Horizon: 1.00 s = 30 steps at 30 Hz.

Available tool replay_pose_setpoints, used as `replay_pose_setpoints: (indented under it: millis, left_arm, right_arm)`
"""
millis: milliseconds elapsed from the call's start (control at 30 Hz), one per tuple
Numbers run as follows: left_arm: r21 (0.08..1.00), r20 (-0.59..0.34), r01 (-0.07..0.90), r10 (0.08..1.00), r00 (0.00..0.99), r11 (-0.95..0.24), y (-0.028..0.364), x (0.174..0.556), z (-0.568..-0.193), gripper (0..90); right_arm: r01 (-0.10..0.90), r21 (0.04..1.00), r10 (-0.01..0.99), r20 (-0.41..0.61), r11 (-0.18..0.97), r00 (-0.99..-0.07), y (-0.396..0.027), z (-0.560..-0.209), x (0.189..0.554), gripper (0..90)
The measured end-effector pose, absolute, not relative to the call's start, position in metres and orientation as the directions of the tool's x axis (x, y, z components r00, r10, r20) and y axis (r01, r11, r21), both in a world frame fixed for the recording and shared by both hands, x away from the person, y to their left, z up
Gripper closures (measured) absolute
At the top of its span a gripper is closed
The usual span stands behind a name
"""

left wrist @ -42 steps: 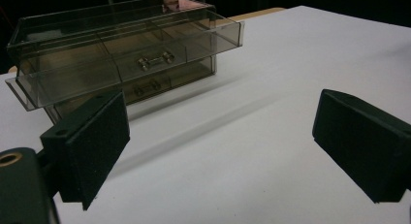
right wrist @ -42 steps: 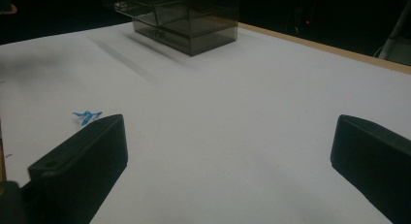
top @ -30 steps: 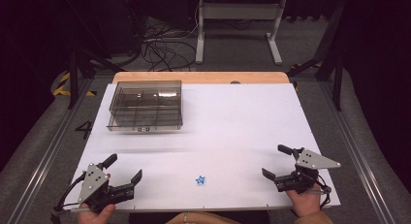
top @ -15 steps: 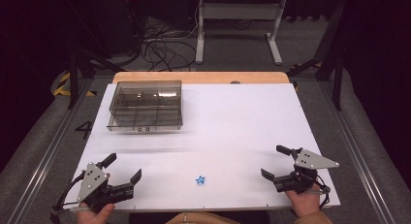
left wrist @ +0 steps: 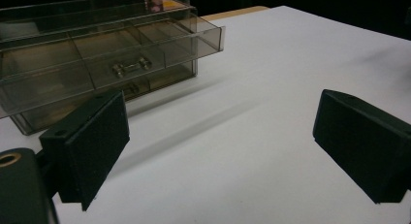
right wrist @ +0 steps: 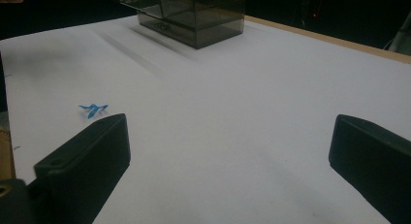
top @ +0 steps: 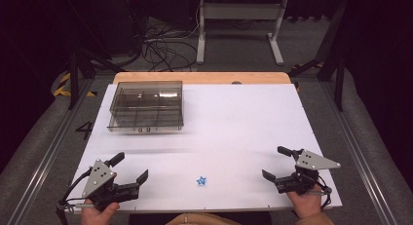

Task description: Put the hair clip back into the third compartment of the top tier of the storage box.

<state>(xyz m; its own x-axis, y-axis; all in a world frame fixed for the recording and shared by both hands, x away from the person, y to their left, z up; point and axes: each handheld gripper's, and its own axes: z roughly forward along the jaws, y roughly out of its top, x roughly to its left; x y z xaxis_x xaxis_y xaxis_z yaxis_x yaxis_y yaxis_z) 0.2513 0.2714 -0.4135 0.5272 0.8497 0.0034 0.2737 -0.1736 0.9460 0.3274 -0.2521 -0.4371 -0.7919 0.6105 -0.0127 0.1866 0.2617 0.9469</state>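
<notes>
Blue star-shaped piece [top: 200, 180], small, flat on table [top: 243, 122]

A white counter [top: 243, 122] spans mid-frame; behind it, at the top, tangled black cables [top: 160, 42] and a grey stand [top: 238, 20].

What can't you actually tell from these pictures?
- Small blue star-shaped object: too small in the high view, blurred in the right gripper view; its material is unclear.
- Smoky transparent plastic drawer box: tinted walls and glare obscure any contents; the left gripper view's edge crops it.
- Person's hands: cut off by the high view's bottom edge.
</notes>
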Motion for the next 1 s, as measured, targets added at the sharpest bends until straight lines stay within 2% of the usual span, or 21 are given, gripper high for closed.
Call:
replay_pose_setpoints:
  millis: [1000]
  left_arm:
    - [0.931,-0.03,0.3,0.772,0.635,-0.21,0.223,0.282,-0.408,6.8]
  right_arm:
    - [0.198,0.942,0.6,-0.006,0.273,-0.8,-0.251,-0.439,0.328,1.5]
